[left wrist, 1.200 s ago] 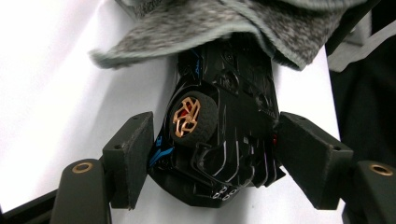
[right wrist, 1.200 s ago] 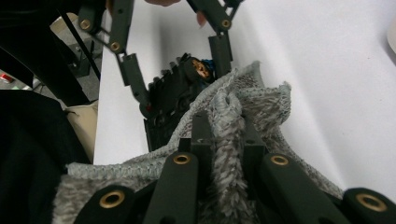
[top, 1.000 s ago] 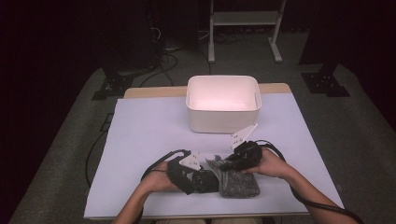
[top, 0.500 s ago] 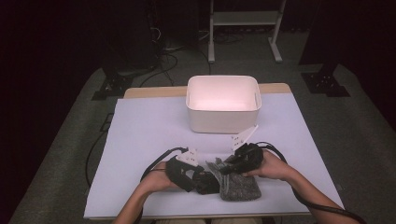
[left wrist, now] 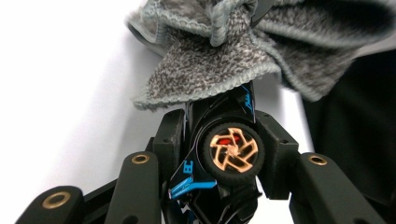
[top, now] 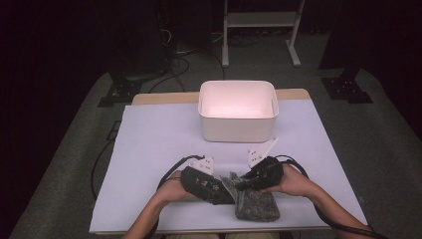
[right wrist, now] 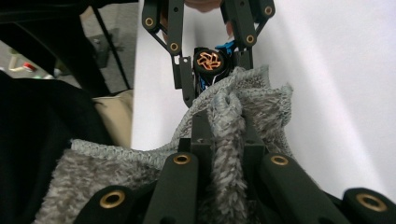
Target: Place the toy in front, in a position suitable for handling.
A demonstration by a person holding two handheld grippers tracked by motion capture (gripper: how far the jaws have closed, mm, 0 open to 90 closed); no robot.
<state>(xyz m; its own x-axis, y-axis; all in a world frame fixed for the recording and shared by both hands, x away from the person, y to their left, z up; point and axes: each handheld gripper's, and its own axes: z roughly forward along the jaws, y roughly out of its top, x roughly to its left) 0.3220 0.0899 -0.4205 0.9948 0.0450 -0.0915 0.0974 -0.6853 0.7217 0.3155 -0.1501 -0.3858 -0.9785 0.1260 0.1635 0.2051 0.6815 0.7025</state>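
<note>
Risk first, I'd say: the left gripper [top: 215,185] is clamped on a toy car [left wrist: 232,150] with an orange wheel, and its jaws have just been closing on it right at the edge of the grey cloth [top: 256,203]. The car looks pinched narrow and high, so it could twist or pop out if the hand yanks. My other worry is the cloth snagging on the car, since a flap of it drapes right over the jaw tips in the left gripper view; pull the two apart quickly and the car might get dragged along.

The right gripper [top: 251,180] is clamped on a bunched fold of the cloth [right wrist: 227,122], with fabric squeezed between its jaws. If that bite is only a thin ridge, it may slip off.

Both hands sit at the near edge of the table [top: 149,149], forearms coming in low, grippers angled toward each other and nearly tip to tip. The cloth lies near right of centre, the car just at its left edge. The white bin [top: 238,112] sits well apart on the far side.
</note>
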